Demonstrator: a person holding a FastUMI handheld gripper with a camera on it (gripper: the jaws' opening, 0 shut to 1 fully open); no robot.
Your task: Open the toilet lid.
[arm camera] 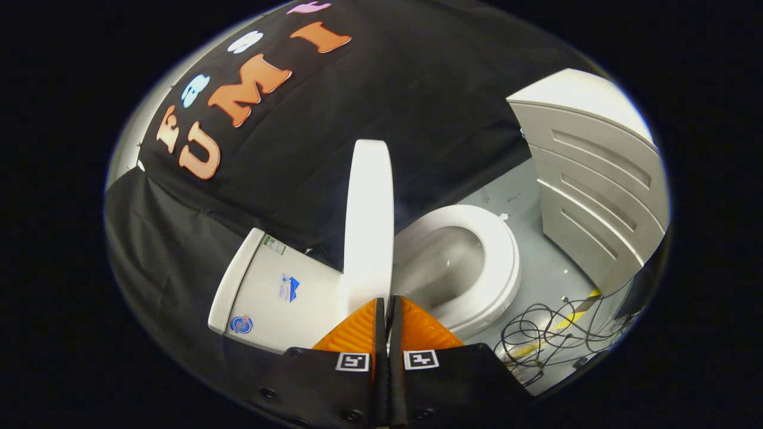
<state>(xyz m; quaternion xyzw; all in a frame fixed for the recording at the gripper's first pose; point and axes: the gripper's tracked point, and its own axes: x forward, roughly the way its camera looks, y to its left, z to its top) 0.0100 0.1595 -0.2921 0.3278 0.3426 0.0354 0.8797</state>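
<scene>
Standing upright at 12 o'clock just ahead of the gripper (385,305), the toilet lid (368,220) is already raised. Both orange fingers (357,330) are pressed together, holding nothing. At 2 o'clock lies the seat (499,262), at 9 o'clock the tank (268,292).

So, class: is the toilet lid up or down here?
Up. The lid stands raised, edge-on, just beyond the shut claw, with seat and bowl exposed beside it.

Camera rides the tongs (386,305), looking down close over the toilet (459,262).
</scene>
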